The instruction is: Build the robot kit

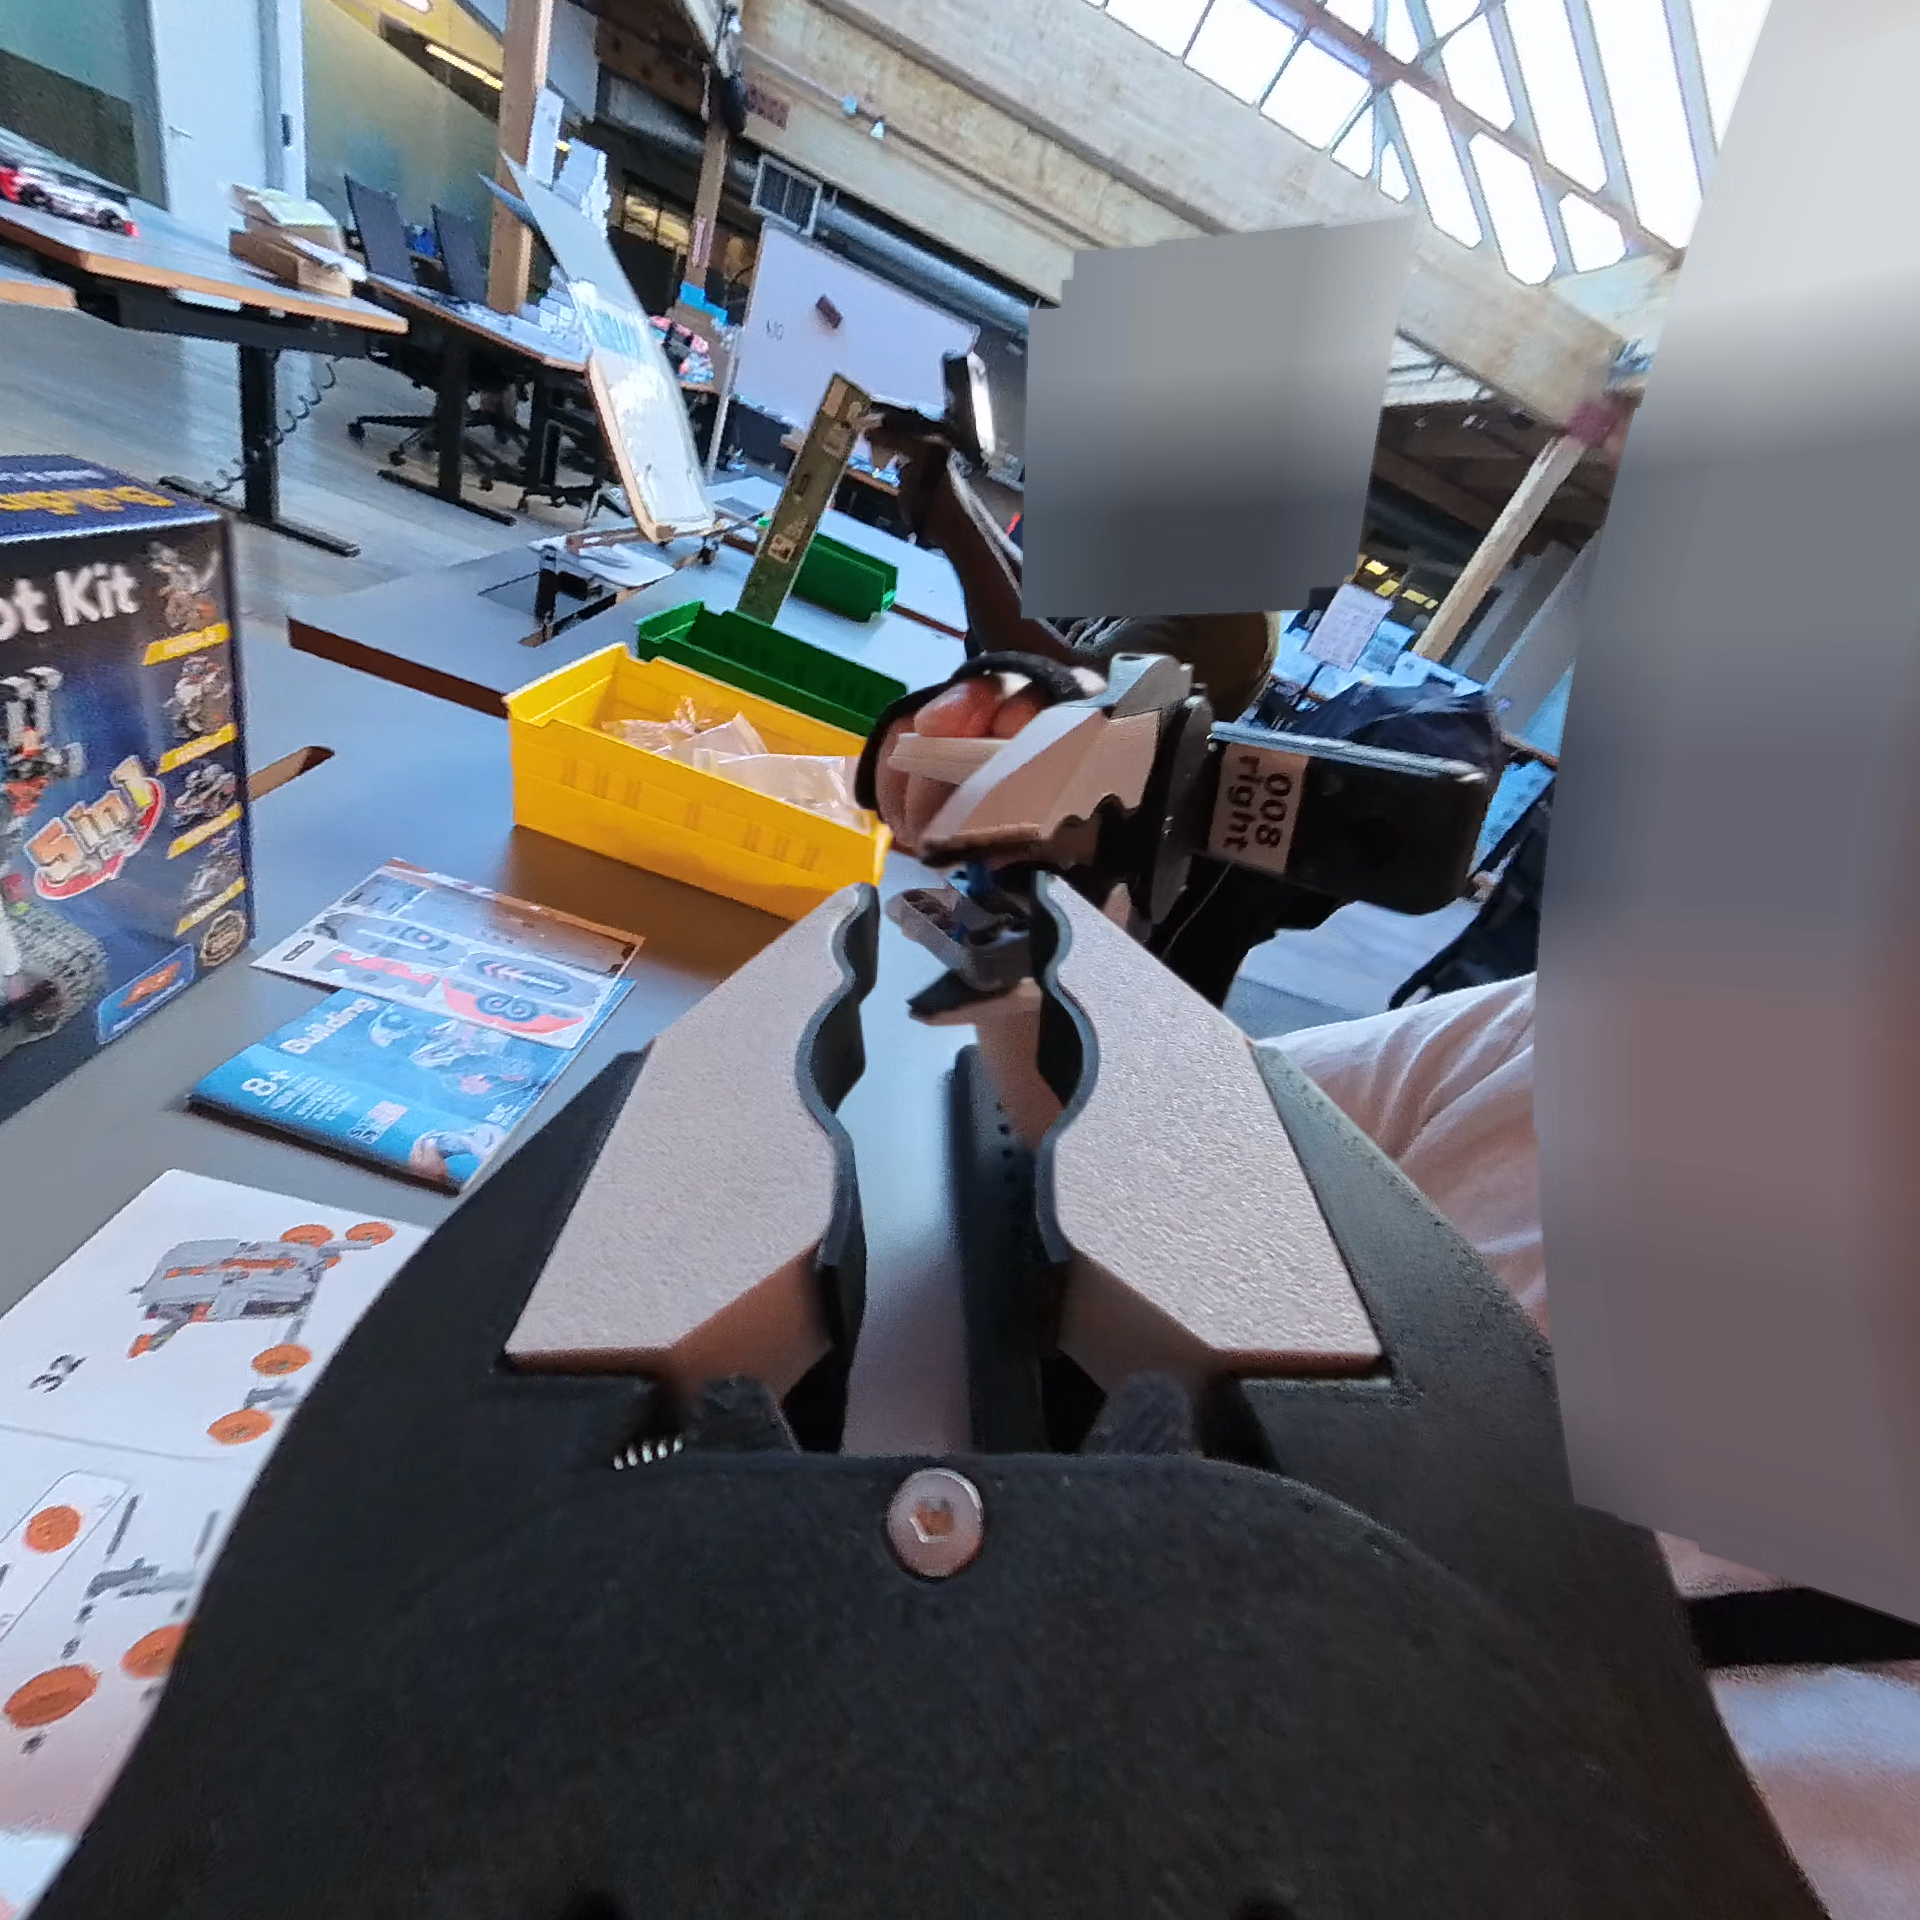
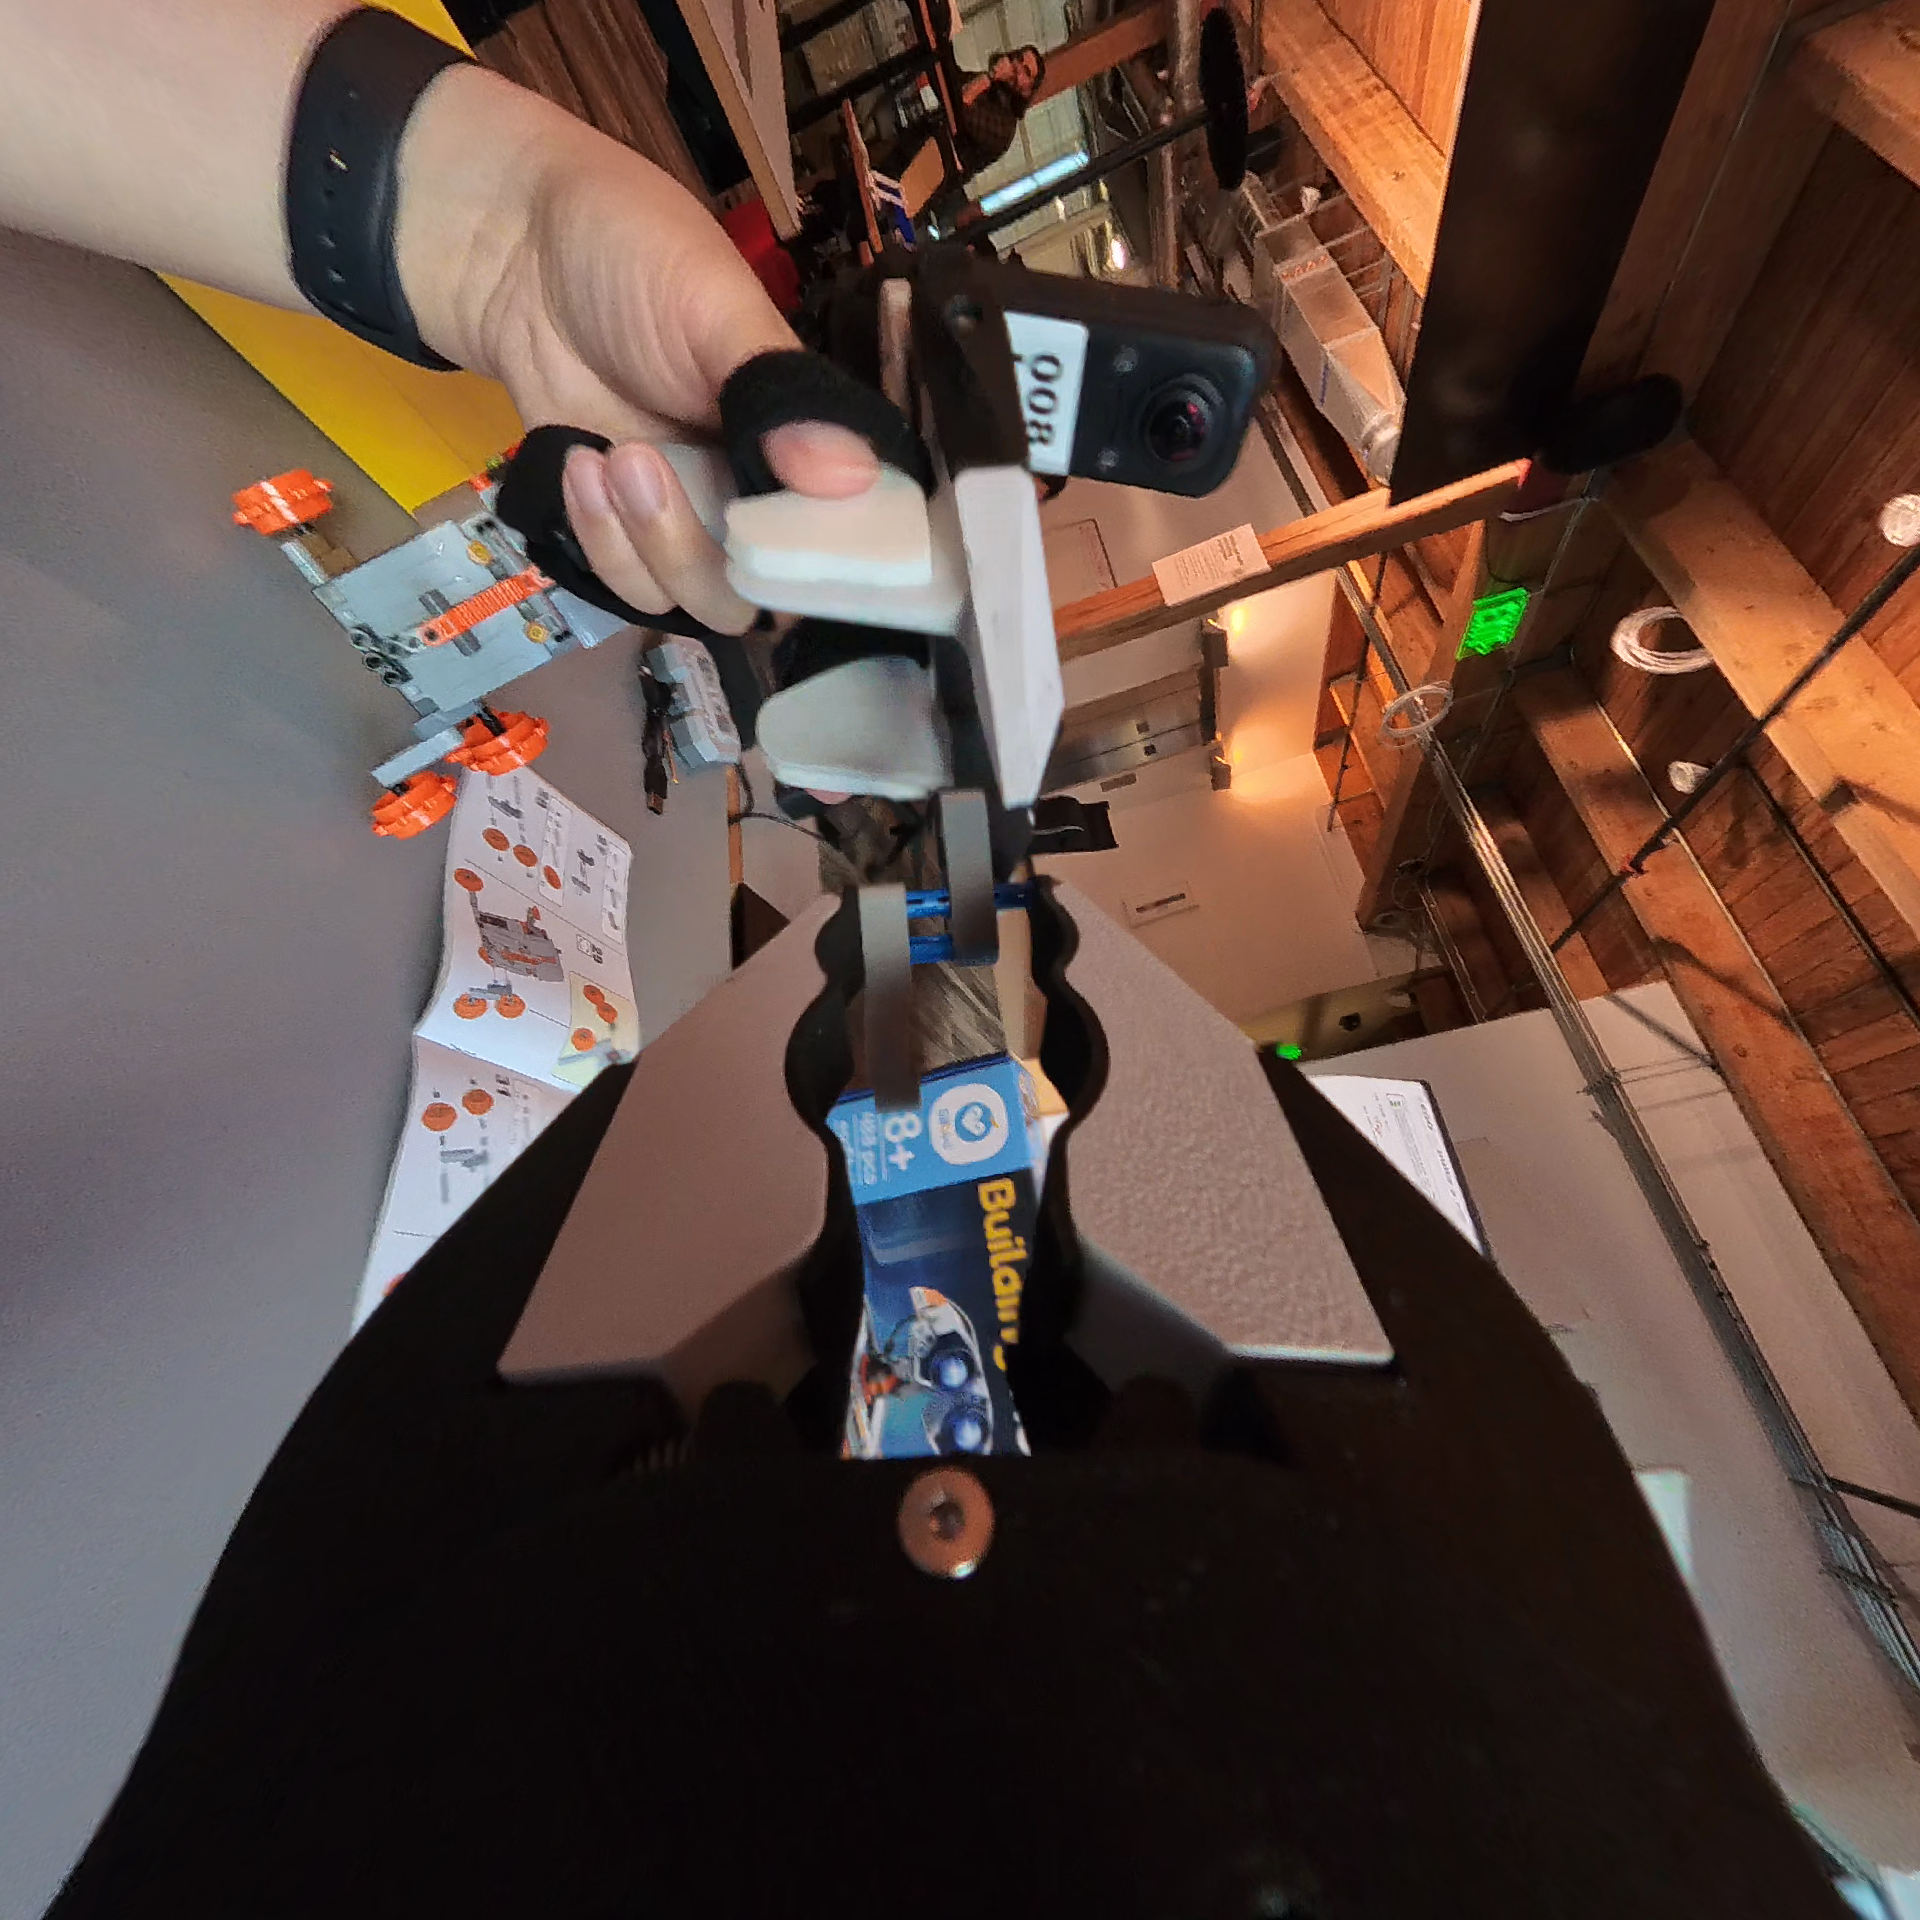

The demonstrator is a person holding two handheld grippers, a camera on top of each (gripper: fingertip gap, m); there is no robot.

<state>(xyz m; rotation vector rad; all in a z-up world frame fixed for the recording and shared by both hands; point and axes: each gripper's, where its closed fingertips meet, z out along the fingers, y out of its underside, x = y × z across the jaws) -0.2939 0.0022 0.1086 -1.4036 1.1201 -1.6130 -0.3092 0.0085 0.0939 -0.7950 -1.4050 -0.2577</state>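
My left gripper is shut on a small assembly of grey beams and blue pins, held above the grey table. My right gripper comes in from the right and meets the same assembly from above. In the right wrist view my right gripper is shut on the grey beams and blue pins. The left gripper, held by a hand with a black wrist band, comes in from the top of that view. The contact points are partly hidden by the fingers.
A yellow bin holds clear bags, with green bins behind it. A kit box, sticker sheet, blue booklet and open instructions lie at left. A grey-and-orange model stands on the table. Only a small space, under 4 cm, lies between the two pairs of fingers.
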